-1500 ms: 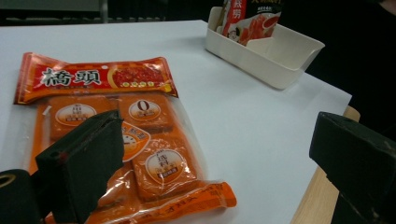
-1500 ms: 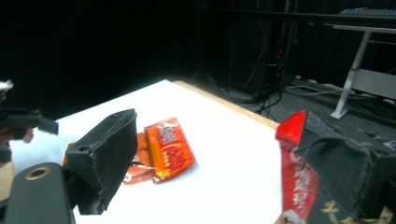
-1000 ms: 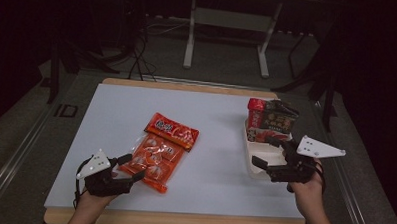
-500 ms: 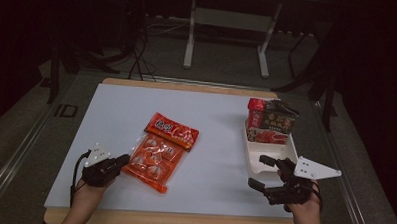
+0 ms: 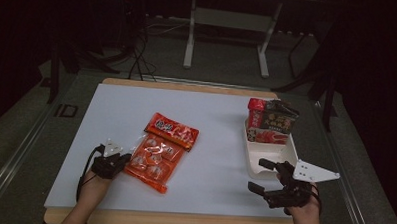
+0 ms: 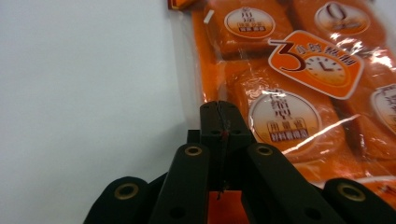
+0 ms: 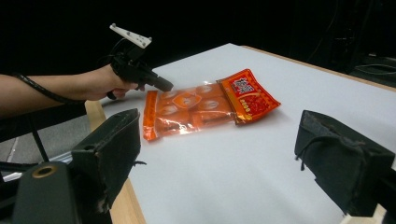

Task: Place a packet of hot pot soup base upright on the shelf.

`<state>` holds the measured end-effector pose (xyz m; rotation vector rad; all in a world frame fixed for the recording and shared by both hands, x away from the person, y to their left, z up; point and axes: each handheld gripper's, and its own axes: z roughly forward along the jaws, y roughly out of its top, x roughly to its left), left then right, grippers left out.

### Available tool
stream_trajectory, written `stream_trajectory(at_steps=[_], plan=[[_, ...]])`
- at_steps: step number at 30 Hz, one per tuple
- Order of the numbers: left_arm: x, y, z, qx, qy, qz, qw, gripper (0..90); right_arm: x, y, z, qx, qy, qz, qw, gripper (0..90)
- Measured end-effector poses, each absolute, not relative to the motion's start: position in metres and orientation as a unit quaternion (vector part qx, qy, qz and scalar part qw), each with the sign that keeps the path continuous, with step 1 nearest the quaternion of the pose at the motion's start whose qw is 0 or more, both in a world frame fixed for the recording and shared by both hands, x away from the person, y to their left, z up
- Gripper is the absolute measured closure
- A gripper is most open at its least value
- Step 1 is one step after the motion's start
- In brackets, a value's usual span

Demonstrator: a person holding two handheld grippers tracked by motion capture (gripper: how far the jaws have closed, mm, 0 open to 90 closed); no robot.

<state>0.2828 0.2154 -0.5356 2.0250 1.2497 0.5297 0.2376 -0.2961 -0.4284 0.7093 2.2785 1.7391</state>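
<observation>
my left gripper (image 5: 121, 159) sits at the lower left of the high view, its tip on the left edge of the orange snack bag (image 5: 157, 155). in the left gripper view the jaws have just been closing and now stand pressed together at lower centre, meeting on the clear left margin of the bag (image 6: 299, 93); whether that thin film is really pinched between them i cannot tell for sure, though the tips lie right on it. the bag lies flat on the white table (image 5: 136, 110), a little left of centre in the high view, with its red end toward the upper right. in the right gripper view the same bag (image 7: 205, 105) shows at upper centre, with the left gripper (image 7: 161, 84) at its near-left edge.

my right gripper (image 5: 259, 176) is at the lower right of the high view, jaws spread wide with nothing between them, just below the white tray (image 5: 265, 154). packets (image 5: 271, 122) stand in the tray's far end, at the right of the frame.
</observation>
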Motion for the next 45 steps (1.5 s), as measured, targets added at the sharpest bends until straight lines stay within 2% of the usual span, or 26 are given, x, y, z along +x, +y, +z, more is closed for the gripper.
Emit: stream_trajectory(at_steps=[9,28,33,40,45], plan=[[0.286,0.209,-0.538,0.781,0.486,0.194,0.34,90.0,0.238,-0.296,-0.429,0.24,0.77,0.584,0.093,14.0],[0.266,0.165,-0.534,0.809,0.448,0.117,0.361,90.0,0.237,-0.293,-0.429,0.237,0.772,0.583,0.086,14.0],[0.268,0.166,-0.534,0.801,0.456,0.109,0.371,90.0,0.236,-0.292,-0.429,0.234,0.774,0.582,0.088,14.0],[0.279,0.171,-0.529,0.788,0.47,0.128,0.375,90.0,0.236,-0.293,-0.429,0.236,0.773,0.583,0.087,14.0],[0.306,0.173,-0.529,0.78,0.489,0.155,0.358,90.0,0.236,-0.291,-0.43,0.235,0.776,0.579,0.088,14.0]])
